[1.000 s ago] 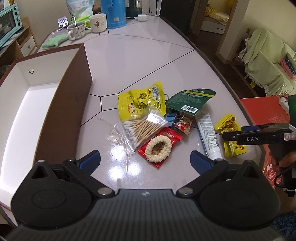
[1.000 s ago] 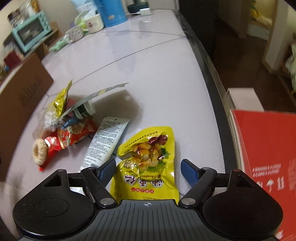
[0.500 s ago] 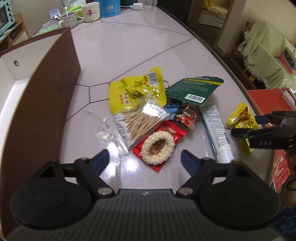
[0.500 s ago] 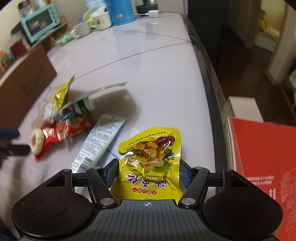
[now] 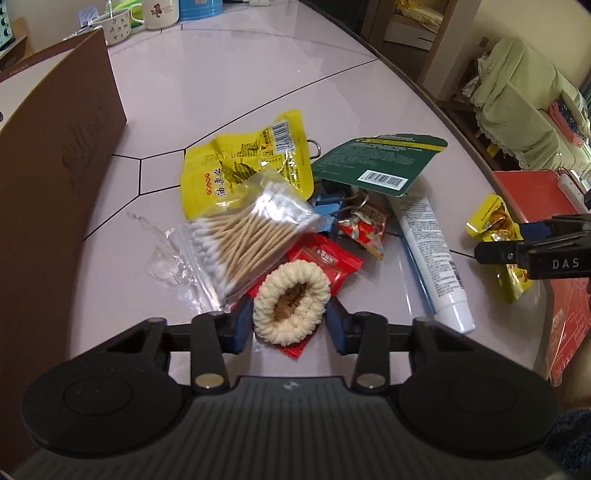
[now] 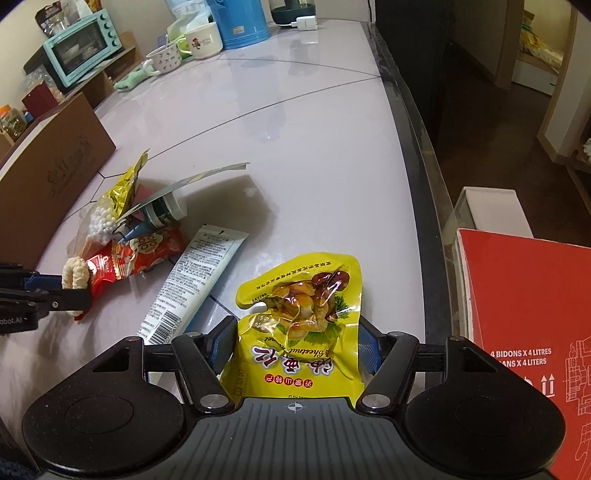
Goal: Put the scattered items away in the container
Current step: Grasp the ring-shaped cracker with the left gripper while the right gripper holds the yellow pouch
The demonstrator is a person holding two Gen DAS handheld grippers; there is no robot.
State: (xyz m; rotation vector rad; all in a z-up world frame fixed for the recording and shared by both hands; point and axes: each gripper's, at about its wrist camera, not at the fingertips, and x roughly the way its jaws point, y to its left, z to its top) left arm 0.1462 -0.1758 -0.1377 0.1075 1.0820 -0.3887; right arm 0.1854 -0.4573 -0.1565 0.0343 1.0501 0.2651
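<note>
The cream knitted ring [image 5: 291,302] lies on top of a red snack packet [image 5: 325,258] at the near edge of the pile on the pale table [image 5: 236,88], and the left gripper [image 5: 290,321] has its two blue-padded fingers [image 5: 242,319] closed in against the ring's sides, pressing on it from left and right. Just behind the ring a clear bag of cotton swabs [image 5: 251,229] rests partly over a yellow snack pouch [image 5: 243,166], with a crumpled scrap of clear plastic [image 5: 166,254] beside it to the left. Farther back a green hang-card [image 5: 380,162] sits over blue clips [image 5: 327,205] and a small red candy wrapper [image 5: 365,229], and a white tube [image 5: 432,254] lies alongside to the right. The brown cardboard container [image 5: 55,155] stands at the left of the table, its wall near the pile but not touching it. Toward the table's right edge, the yellow chestnut pouch [image 6: 299,325] is pinched between the fingers of the right gripper [image 6: 297,343], its top curling upward, though whether it is clear of the table cannot be told. A red carton [image 6: 528,325] stands off the table's right side, and mugs [image 6: 201,40], a blue jug [image 6: 240,22] and a teal toaster oven [image 6: 81,48] sit at the far end.
</note>
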